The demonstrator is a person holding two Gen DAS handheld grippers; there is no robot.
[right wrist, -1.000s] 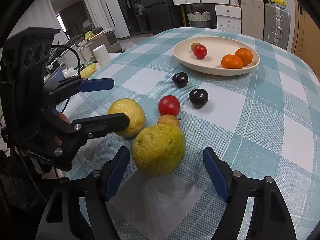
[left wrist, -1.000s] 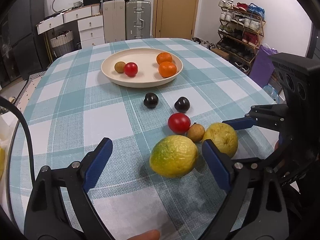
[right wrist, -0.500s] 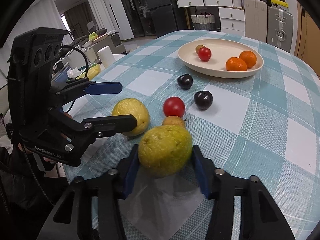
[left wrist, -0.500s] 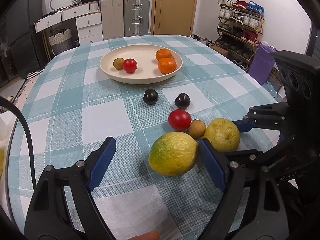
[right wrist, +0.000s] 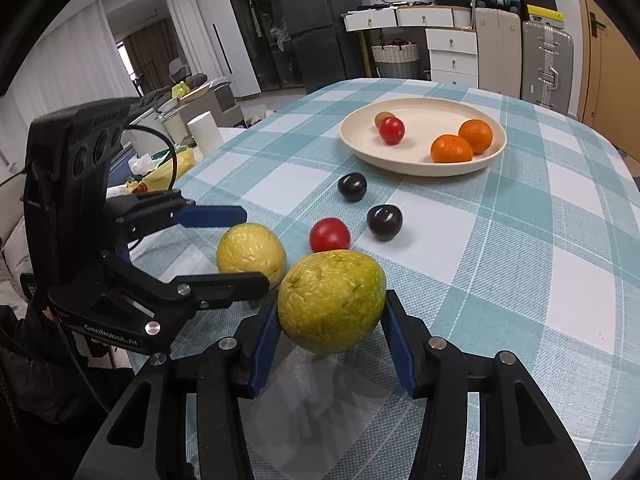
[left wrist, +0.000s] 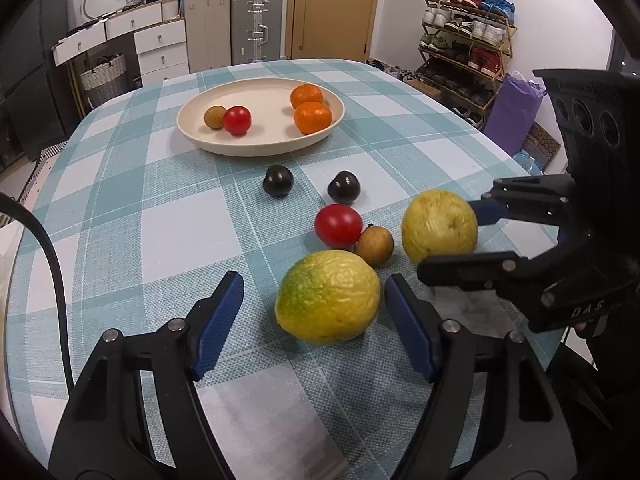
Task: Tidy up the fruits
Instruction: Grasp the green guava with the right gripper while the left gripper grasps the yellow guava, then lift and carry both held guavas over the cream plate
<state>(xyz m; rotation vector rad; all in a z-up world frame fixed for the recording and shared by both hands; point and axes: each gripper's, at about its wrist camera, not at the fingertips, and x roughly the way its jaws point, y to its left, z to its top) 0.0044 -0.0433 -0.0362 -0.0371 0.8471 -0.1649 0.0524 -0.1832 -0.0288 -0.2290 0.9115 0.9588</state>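
Note:
My right gripper (right wrist: pixel 328 344) is shut on a big yellow-green fruit (right wrist: pixel 332 300) and holds it just above the checked table; it also shows in the left wrist view (left wrist: pixel 440 232). My left gripper (left wrist: pixel 312 324) is open around a second big yellow-green fruit (left wrist: pixel 328 300) that rests on the table, its right pad close to it. Between them lie a red tomato (left wrist: pixel 338 226) and a small brown fruit (left wrist: pixel 375 246). Two dark plums (left wrist: pixel 278 180) (left wrist: pixel 344 187) lie farther on. A cream plate (left wrist: pixel 240 144) holds two oranges (left wrist: pixel 312 117), a tomato and a small brown fruit.
The checked tablecloth (left wrist: pixel 140 220) covers a rounded table. Beyond its far edge stand drawers, suitcases (left wrist: pixel 256 28) and a shoe rack (left wrist: pixel 468 40). In the right wrist view a side table with a white cylinder (right wrist: pixel 206 132) and clutter stands left of the table.
My right gripper closed on the big yellow-green fruit and raised it slightly off the table. My left gripper narrowed a little around the other fruit and stays open.

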